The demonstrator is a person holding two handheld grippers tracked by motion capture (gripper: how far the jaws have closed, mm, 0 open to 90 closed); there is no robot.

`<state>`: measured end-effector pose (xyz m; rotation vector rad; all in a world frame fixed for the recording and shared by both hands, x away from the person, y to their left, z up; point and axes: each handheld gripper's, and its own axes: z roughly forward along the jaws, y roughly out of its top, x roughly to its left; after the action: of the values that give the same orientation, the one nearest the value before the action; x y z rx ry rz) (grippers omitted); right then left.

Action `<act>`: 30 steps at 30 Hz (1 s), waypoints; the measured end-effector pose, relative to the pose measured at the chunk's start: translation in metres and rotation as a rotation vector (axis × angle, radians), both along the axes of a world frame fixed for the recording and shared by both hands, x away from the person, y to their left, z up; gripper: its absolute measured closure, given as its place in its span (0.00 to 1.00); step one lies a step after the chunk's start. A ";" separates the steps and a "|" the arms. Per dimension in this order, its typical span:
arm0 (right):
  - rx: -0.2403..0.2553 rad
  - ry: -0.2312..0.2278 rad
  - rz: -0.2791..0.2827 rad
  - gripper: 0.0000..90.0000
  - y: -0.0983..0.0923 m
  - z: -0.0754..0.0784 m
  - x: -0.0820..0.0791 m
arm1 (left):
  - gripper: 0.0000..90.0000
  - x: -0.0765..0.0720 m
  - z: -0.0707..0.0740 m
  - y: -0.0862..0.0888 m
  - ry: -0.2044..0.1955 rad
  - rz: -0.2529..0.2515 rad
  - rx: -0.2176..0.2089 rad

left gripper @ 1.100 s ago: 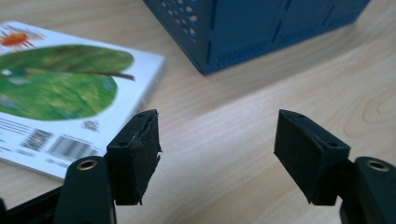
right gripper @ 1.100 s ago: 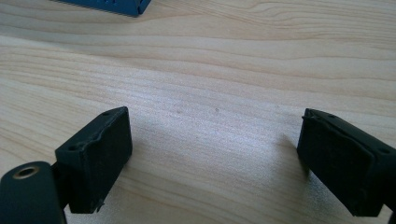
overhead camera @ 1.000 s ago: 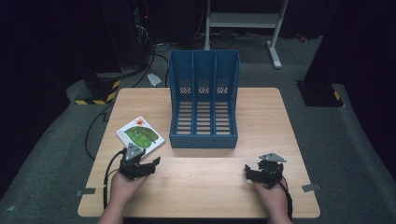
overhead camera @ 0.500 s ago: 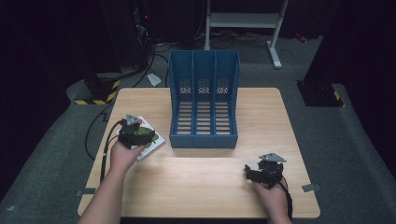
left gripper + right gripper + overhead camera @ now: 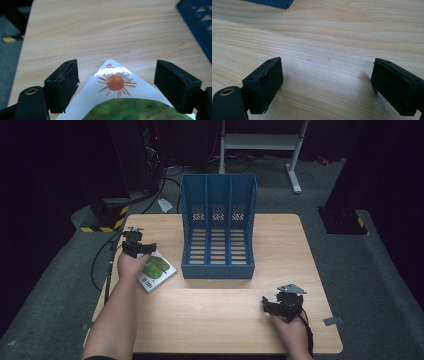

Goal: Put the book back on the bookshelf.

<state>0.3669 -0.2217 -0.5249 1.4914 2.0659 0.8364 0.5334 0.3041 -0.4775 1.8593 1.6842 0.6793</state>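
Left tongs just opened wide, over book corner, ready for grasp. Right tongs wide, empty, waiting at 5 o'clock of blue rack.

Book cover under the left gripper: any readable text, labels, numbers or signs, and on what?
None readable.
Book: small print strip above the sun drawing, too blurred; a red mark at the corner, not legible.
Book: barcode-like white patch near its front corner, too small to read.
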 end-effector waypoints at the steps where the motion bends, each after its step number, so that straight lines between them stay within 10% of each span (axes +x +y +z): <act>1: 0.000 0.000 0.000 0.11 0.000 0.000 0.000 | 0.22 0.004 -0.005 0.003 0.009 0.019 -0.011; 15: -0.006 -0.006 0.014 0.12 0.000 0.000 -0.001 | 0.28 0.008 -0.026 0.000 0.077 0.021 -0.021; 30: -0.003 -0.004 0.012 0.12 0.000 0.000 -0.001 | 0.28 -0.053 -0.032 -0.011 0.015 -0.093 -0.037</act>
<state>0.3660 -0.2214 -0.5249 1.4753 2.0744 0.8400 0.4807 0.2930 -0.5091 1.9073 1.5980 0.5942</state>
